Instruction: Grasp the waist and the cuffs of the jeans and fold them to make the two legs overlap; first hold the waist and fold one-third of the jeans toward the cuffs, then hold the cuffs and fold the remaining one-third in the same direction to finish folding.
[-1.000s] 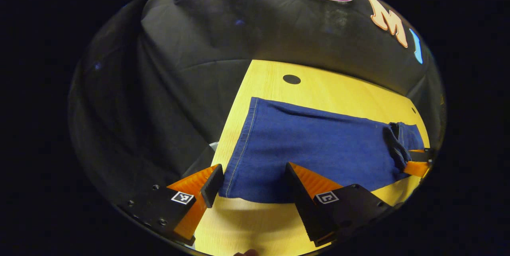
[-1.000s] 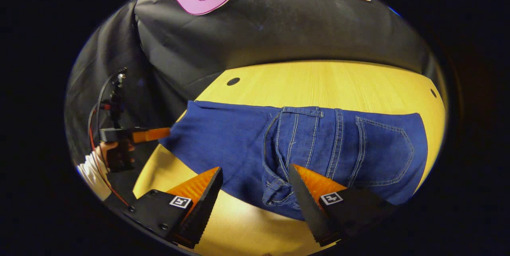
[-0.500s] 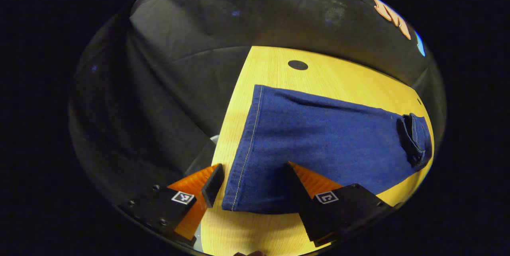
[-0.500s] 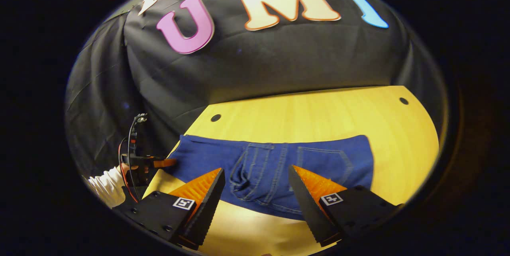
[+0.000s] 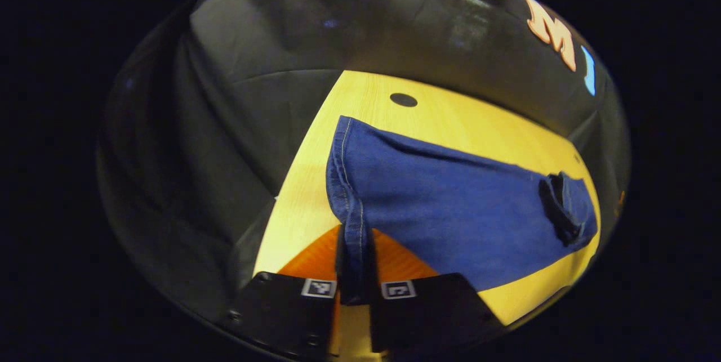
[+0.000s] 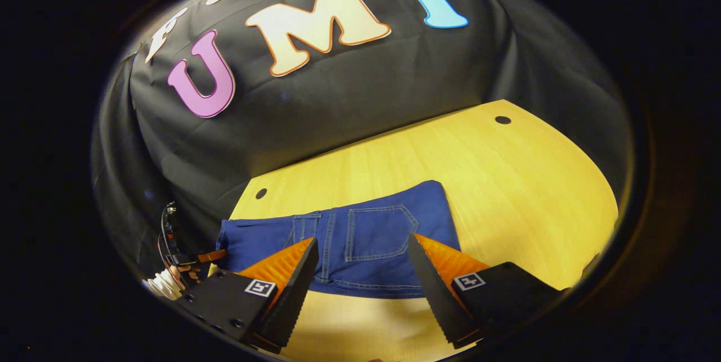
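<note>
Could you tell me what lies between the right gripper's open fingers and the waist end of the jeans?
Only a bare strip of the table: in the right gripper view, the right gripper hovers open, short of the jeans.

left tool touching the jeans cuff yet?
Touching. In the left gripper view the left tool is shut on the stitched cuff hem of the blue denim jeans, pinched between both fingers.

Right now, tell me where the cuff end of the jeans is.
In the left gripper view, the cuff end of the jeans is pinched in the left gripper, near the left edge of the table.
</note>
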Tool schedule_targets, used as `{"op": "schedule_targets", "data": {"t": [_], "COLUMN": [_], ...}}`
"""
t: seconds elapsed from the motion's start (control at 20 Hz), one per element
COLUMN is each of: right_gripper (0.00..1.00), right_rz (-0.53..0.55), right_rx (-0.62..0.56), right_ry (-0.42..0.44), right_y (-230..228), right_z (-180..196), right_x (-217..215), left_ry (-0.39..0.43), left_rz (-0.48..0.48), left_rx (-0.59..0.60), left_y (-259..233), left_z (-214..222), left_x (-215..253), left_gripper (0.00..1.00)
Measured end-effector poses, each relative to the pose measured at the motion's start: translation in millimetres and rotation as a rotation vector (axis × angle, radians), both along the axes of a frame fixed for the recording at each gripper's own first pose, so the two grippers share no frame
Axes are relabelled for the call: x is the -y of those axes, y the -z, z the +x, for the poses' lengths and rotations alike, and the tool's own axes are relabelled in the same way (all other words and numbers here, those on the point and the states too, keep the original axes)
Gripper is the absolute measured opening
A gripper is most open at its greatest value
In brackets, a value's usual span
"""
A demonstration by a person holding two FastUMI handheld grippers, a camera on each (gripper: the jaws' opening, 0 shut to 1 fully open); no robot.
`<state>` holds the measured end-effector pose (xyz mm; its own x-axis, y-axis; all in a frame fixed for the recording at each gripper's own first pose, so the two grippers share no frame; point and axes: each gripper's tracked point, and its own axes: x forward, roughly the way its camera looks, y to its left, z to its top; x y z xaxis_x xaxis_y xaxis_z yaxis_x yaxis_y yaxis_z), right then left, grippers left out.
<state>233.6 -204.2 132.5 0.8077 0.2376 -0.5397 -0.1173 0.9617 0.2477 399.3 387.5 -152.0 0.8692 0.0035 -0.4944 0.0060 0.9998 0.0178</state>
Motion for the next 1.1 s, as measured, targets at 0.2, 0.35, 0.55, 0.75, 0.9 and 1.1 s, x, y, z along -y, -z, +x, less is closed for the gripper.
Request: {"op": "schedule_targets", "data": {"t": [0.2, 0.35, 0.55, 0.75, 0.9, 1.1], "right_gripper": [0.98, 0.98, 0.98, 0.98, 0.98, 0.98], "right_rz": [-0.017, -0.023, -0.020, -0.031, 0.004, 0.021], "right_rx": [-0.001, -0.004, 0.010, 0.037, 0.049, 0.037], "right_ry": [0.020, 0.046, 0.087, 0.117, 0.117, 0.052], "right_y": [2.0, -0.9, -11.4, -23.5, -30.8, -30.0], "right_z": [-8.6, -19.1, -23.9, -25.5, -20.8, -10.4], "right_x": [6.7, 21.1, 41.0, 75.4, 96.1, 130.3], "left_ry": [-0.016, -0.023, -0.049, -0.022, 0.011, 0.049], "left_rz": [-0.059, -0.019, -0.072, -0.177, -0.172, -0.164], "left_rx": [0.035, -0.014, -0.005, 0.074, 0.132, 0.194], "left_y": [-1.8, -0.4, -22.8, -65.8, -101.9, -132.9], "left_z": [-6.4, 2.8, -0.2, -18.7, -32.8, -42.0], "left_x": [-4.8, 6.5, 3.2, 19.0, 52.1, 138.8], "left_gripper": [0.03, 0.02, 0.00, 0.00, 0.00, 0.00]}}
